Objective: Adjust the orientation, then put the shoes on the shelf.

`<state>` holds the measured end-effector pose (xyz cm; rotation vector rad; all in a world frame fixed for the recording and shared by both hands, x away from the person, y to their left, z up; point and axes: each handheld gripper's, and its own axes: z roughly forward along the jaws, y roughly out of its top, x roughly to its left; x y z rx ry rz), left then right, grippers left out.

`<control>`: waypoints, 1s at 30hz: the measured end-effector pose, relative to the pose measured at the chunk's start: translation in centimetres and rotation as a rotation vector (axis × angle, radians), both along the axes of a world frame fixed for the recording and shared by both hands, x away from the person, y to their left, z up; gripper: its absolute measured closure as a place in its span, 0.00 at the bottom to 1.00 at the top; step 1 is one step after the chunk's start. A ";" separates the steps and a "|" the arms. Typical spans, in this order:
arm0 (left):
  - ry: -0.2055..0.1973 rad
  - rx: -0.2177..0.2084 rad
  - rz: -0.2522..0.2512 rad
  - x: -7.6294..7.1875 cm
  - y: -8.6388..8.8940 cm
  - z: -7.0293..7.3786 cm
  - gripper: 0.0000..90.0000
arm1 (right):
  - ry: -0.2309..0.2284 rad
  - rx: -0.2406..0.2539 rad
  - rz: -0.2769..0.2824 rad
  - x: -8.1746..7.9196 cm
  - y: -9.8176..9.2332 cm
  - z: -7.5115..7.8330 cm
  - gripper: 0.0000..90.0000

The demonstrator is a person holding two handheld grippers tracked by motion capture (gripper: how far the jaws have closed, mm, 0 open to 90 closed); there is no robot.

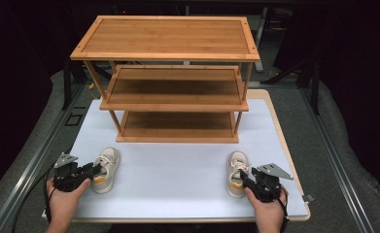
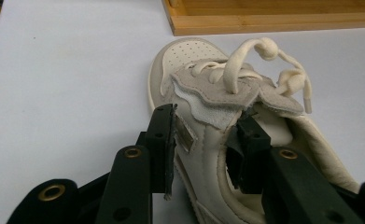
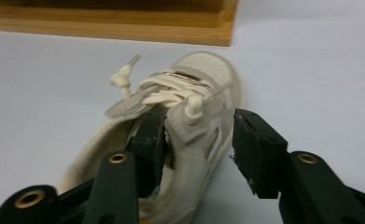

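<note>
Sneakers, two of them, cream-coloured, lie on the white mat [image 1: 178, 174] near the person, toes pointing far toward the one three-tier wooden shoe rack [image 1: 170, 77]. Left sneaker [image 1: 105, 169] lies just ahead of the left gripper [image 1: 91, 171], which is clamped on its side wall, one jaw inside the opening. Right sneaker [image 1: 237, 173] has its side wall between the right gripper's [image 1: 243, 177] jaws, the outer one not yet touching. Each hand has its own shoe.
</note>
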<state>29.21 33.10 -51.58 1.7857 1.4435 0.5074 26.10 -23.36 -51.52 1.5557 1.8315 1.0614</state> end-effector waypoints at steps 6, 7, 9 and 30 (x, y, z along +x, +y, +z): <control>0.001 -0.003 0.004 0.1 -0.2 0.0 0.71 | 0.019 0.037 0.005 0.2 -0.6 -0.2 0.64; 0.000 -0.005 0.004 0.2 -0.1 0.0 0.71 | 0.020 0.029 0.006 0.2 -0.3 -0.2 0.68; 0.005 -0.015 0.002 0.2 -0.1 -0.1 0.70 | 0.017 0.038 0.038 0.2 -0.3 -0.2 0.68; 0.016 -0.034 -0.016 0.7 -1.4 0.2 0.78 | 0.039 0.108 -0.012 0.7 -0.2 -0.6 0.71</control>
